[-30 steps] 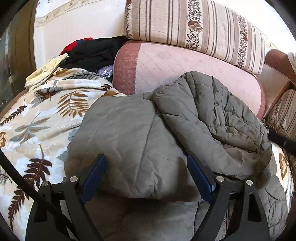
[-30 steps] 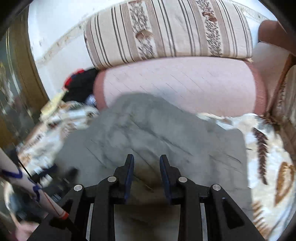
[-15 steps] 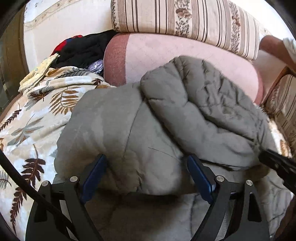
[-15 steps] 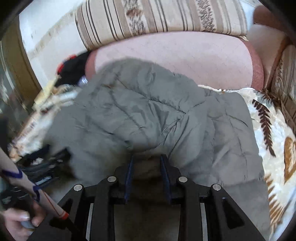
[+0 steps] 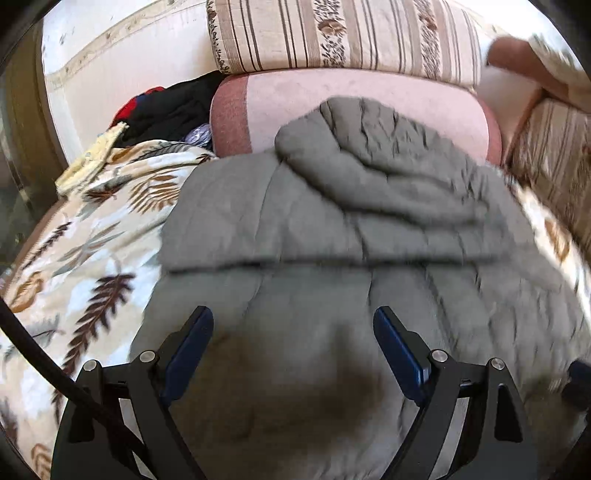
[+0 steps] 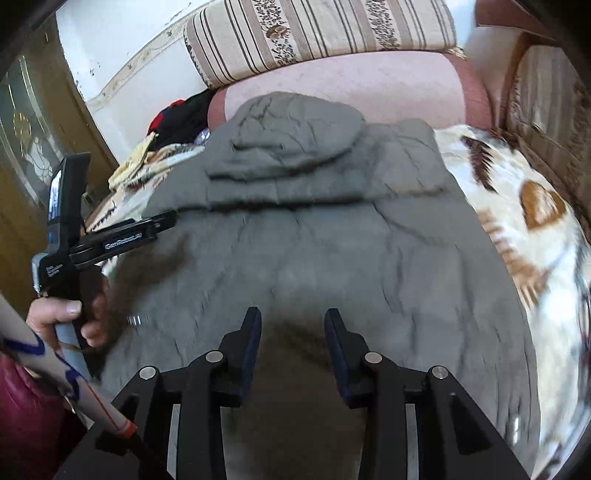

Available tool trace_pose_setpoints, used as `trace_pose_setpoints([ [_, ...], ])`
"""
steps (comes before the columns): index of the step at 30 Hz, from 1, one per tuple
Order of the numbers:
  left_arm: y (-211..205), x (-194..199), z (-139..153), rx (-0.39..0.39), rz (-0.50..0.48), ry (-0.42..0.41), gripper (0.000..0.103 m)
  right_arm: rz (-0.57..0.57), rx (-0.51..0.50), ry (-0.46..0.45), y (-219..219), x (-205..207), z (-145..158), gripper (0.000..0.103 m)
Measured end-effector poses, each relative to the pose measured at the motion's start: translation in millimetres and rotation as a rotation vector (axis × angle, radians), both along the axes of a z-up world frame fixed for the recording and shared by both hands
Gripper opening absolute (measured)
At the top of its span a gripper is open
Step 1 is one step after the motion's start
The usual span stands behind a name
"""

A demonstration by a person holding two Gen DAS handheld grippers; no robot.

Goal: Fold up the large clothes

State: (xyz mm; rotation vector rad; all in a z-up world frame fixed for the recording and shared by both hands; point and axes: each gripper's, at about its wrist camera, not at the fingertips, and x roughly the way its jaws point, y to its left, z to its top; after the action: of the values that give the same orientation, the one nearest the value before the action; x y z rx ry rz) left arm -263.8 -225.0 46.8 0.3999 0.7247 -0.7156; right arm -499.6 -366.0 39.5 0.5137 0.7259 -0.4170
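Hovering over the grey quilted jacket [image 5: 332,236], my left gripper [image 5: 293,332] has its blue-padded jaws spread wide with nothing between them. My right gripper [image 6: 291,336] also hangs above the jacket, its jaws parted by a narrower gap and holding nothing. The jacket is puffy, stitched in creased channels, and lies flat on a plush blanket [image 5: 92,236] printed with brown and tan fern leaves. Its rounded hood [image 6: 291,129] is folded down over the body, toward a pink quilted cushion [image 5: 351,88] at the back. Above that sits a striped, flower-patterned bolster [image 5: 343,33]. A heap of black and red clothes [image 5: 173,107] lies left of the pink cushion. My left hand [image 6: 66,317] wraps the left gripper's handle at the jacket's left edge.
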Motion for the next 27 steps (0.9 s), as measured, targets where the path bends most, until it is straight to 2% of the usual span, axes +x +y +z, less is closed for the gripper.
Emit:
trace_pose_setpoints([
  [2,17.3,-14.5,-7.0,0.023,0.006,0.006,0.088,-0.004,0.035,0.006,5.6,-12.8,-12.0,0.039],
  [5,43.8,-34.7,-26.4,0.050,0.026,0.091,0.088,0.016,0.039,0.036,15.7,-24.2,-27.5,0.040],
  [6,51.1,-41.6,-33.5,0.054,0.033,0.115,0.088,0.030,0.047,0.042,18.0,-24.4,-33.1,0.043],
  [7,57.1,-48.8,-37.7,0.049,0.036,0.116,0.090,0.036,0.045,0.047,20.1,-24.3,-36.8,0.045],
  [11,64.3,-78.5,-46.0,0.112,0.065,0.013,0.090,0.038,0.025,0.051,25.9,-22.5,-38.7,0.050],
  [15,86.6,-101.3,-40.4,0.060,0.128,0.026,0.090,0.049,0.042,-0.020,25.1,-35.5,-26.6,0.050],
  [17,91.3,-117.0,-41.1,0.076,0.137,-0.006,0.090,0.042,0.011,-0.041,25.0,-44.2,-18.4,0.050],
  [19,91.3,-130.0,-41.7,0.082,0.157,-0.029,0.090,0.041,0.026,-0.059,22.2,-49.5,-16.5,0.050],
  [23,100.4,-146.6,-41.8,0.046,0.251,0.015,0.090,0.044,0.075,-0.076,17.0,-60.2,-16.9,0.050],
  [27,103.9,-154.1,-37.1,0.062,0.230,0.040,0.090,0.017,0.092,-0.122,8.4,-76.9,-11.0,0.052],
])
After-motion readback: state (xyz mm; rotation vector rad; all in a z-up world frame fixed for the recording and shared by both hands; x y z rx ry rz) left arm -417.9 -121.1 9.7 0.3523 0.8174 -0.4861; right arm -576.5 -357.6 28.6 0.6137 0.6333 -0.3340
